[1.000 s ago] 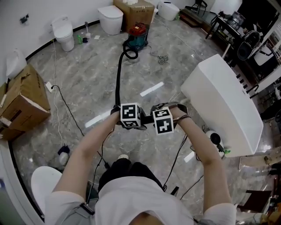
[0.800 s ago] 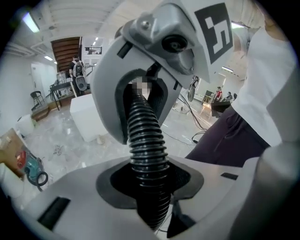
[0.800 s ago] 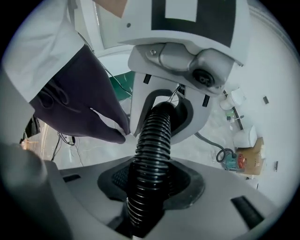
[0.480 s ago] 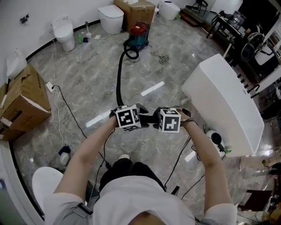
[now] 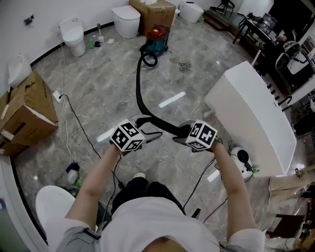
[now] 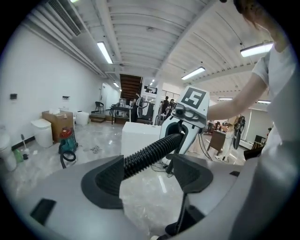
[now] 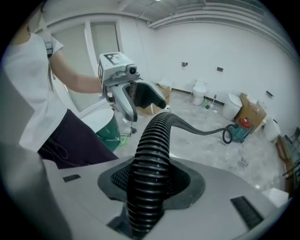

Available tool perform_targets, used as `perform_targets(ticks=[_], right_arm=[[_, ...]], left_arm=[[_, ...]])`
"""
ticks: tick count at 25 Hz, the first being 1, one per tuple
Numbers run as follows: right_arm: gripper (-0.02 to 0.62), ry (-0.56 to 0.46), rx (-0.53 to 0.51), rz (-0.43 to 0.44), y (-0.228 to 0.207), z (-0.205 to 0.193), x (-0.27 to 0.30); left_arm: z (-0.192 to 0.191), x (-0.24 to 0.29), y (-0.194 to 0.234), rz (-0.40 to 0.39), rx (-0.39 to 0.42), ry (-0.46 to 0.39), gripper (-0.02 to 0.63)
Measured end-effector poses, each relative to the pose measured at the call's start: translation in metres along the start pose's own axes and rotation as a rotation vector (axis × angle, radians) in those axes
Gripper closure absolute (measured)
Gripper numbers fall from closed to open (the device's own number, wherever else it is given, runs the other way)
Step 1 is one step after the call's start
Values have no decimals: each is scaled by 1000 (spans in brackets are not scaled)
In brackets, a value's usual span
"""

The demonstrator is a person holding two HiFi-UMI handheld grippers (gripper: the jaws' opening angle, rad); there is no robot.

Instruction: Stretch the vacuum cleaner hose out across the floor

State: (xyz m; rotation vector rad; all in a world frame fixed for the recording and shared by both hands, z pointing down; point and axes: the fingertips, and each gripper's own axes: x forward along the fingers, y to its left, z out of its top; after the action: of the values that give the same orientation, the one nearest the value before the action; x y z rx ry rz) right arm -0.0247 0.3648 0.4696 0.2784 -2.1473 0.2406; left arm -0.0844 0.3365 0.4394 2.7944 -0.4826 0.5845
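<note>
Now the hose (image 5: 139,91) runs from the vacuum cleaner (image 5: 155,39) at upper centre down the floor (image 5: 98,83) to mid-frame. The right claw (image 5: 180,139) has just closed and clamps it. The left claw (image 5: 149,129) has just been opening, with the hose loose between its jaws. Next, I judge, the left claw must regrip further along and pull.

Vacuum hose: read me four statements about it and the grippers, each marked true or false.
1. The right gripper's jaws clamp the hose. True; they have just been closing onto it.
2. The left gripper's jaws are clamped shut on the hose. False: they stand apart, having just been opening, with the hose against one pad.
3. The vacuum cleaner stands by a cardboard box. True.
4. The hose is coiled up on the vacuum cleaner. False: it runs out to the grippers.
</note>
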Motion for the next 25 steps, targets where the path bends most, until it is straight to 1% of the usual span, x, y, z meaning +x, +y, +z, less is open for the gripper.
perform_targets(ticks=[6, 8, 10, 13, 16, 21, 25], right_arm=[[439, -170, 160, 2, 2, 9, -3], [437, -274, 266, 28, 2, 17, -4], [439, -379, 371, 50, 2, 24, -7], [439, -460, 441, 38, 3, 26, -6], [439, -538, 518, 13, 2, 26, -6], [437, -765, 708, -1, -6, 25, -25], [437, -877, 816, -17, -6, 17, -29]], left_arm=[[-15, -13, -13, 40, -69, -26, 291], [-21, -17, -15, 59, -101, -45, 291], [-27, -18, -20, 67, -120, -46, 291], [-31, -15, -31, 56, -125, -37, 291], [-31, -12, -40, 39, -153, -54, 291], [-25, -2, -59, 5, -171, -73, 291], [-19, 3, -75, -19, -186, -92, 292]])
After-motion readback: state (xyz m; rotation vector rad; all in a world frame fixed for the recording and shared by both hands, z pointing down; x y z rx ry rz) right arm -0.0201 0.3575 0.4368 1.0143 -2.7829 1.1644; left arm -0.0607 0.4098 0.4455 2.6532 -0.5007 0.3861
